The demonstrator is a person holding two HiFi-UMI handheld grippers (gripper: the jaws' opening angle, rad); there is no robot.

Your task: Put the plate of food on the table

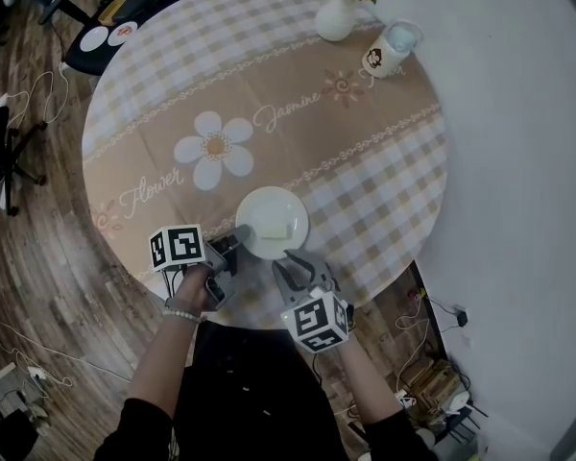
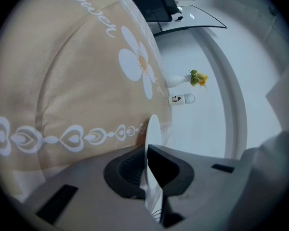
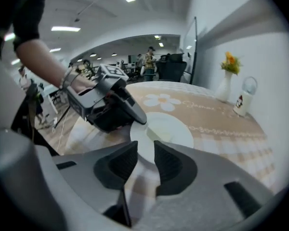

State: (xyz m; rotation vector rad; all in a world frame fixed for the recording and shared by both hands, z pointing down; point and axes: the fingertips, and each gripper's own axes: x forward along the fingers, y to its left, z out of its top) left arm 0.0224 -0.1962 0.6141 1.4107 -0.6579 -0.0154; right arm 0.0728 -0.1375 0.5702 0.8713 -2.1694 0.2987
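left claw [image 2: 147,170]: pinching the plate [image 1: 259,205] by its rim; the rim runs edge-on between the pads
right claw [image 3: 139,160]: spread, nothing between the pads; hangs just beside the plate's near rim, apparently not touching
plate: on the table [image 1: 269,113], close to the edge nearest the person; looks flat on the cloth
food [image 1: 276,227]: pale block at the plate's middle
bearing: plate lies ahead and right of left claw, ahead and slightly left of right claw
axis: plate is round, so no long axis to line up; only the pinched rim matters
nearer hand: left, already on it
step (my read): set-down looks done or nearly done; release is what's left
next move needs: left claw to spread first, then back off toward the person
risk: pulling back before the pads clear would drag the plate toward the table edge
vase [image 1: 336,17], mug [image 1: 389,54]: far side, well apart
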